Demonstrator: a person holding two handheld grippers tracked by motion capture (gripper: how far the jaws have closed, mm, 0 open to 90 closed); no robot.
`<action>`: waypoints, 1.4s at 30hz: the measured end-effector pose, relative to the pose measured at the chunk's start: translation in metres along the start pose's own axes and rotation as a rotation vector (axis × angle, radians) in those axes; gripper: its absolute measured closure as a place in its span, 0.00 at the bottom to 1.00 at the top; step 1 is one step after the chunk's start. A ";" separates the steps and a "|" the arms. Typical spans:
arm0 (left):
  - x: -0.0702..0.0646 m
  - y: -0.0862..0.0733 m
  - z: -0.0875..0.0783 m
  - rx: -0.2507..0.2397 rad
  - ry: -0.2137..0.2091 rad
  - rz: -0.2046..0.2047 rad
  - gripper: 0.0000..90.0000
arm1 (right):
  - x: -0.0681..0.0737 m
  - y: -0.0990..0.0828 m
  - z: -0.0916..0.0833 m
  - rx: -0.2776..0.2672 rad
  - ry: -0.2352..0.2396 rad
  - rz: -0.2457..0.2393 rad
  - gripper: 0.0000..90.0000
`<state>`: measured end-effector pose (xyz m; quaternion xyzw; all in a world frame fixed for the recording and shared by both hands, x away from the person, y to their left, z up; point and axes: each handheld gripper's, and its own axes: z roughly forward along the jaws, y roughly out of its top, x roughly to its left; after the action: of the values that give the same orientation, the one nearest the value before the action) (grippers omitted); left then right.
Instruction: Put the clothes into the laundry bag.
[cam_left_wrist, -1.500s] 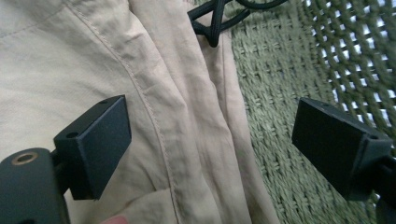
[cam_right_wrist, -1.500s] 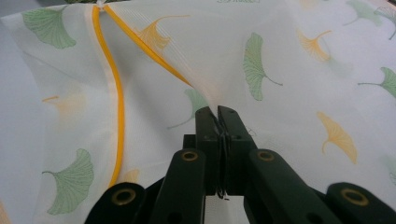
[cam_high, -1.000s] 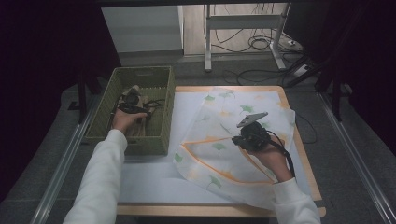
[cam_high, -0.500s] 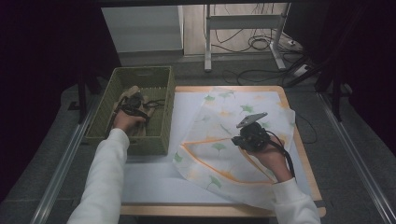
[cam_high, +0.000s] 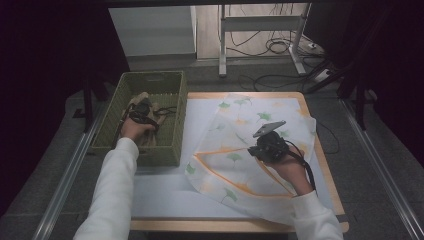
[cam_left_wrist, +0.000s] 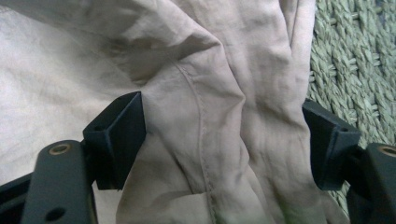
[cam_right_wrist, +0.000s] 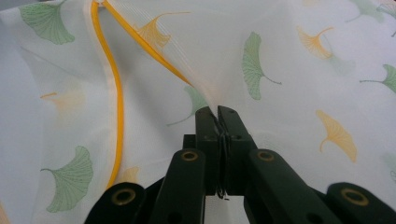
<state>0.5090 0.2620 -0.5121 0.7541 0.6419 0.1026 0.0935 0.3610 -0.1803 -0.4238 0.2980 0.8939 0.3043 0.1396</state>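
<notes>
A crumpled beige cloth (cam_high: 150, 139) (cam_left_wrist: 210, 70) lies in the green woven basket (cam_high: 150, 76) at the table's left. My left gripper (cam_high: 141, 111) (cam_left_wrist: 224, 116) reaches down into it; its jaws have just been closing and stand wide on either side of a bunched fold, at its edges without squeezing it. A sheer white cloth printed with green and orange ginkgo leaves (cam_high: 240, 125) (cam_right_wrist: 289, 70), trimmed in orange, is spread over the table's right half. My right gripper (cam_high: 256, 150) (cam_right_wrist: 218, 112) is shut on a pinched-up ridge of it.
The table (cam_high: 160, 200) has a white sheet on top and a wooden rim. The basket's woven wall (cam_left_wrist: 355, 56) stands close beside the left jaws. Beyond the table are a metal stand (cam_high: 222, 40) and cables on the floor (cam_high: 280, 47).
The left hand has shifted slightly inside the basket over the beige cloth. The right hand and the printed cloth are as before.
</notes>
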 end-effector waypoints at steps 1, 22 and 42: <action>0.000 0.000 0.000 0.000 0.001 0.003 0.25 | 0.000 0.000 0.000 0.000 0.000 0.000 0.96; 0.016 -0.005 -0.006 -0.011 -0.055 -0.056 0.56 | 0.000 0.000 0.000 -0.001 -0.004 -0.003 0.96; 0.026 -0.003 -0.010 -0.006 -0.093 -0.071 0.84 | -0.001 -0.001 -0.001 -0.002 -0.004 0.002 0.96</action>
<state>0.5073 0.2880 -0.5026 0.7346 0.6629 0.0660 0.1288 0.3609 -0.1824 -0.4233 0.2994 0.8930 0.3047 0.1415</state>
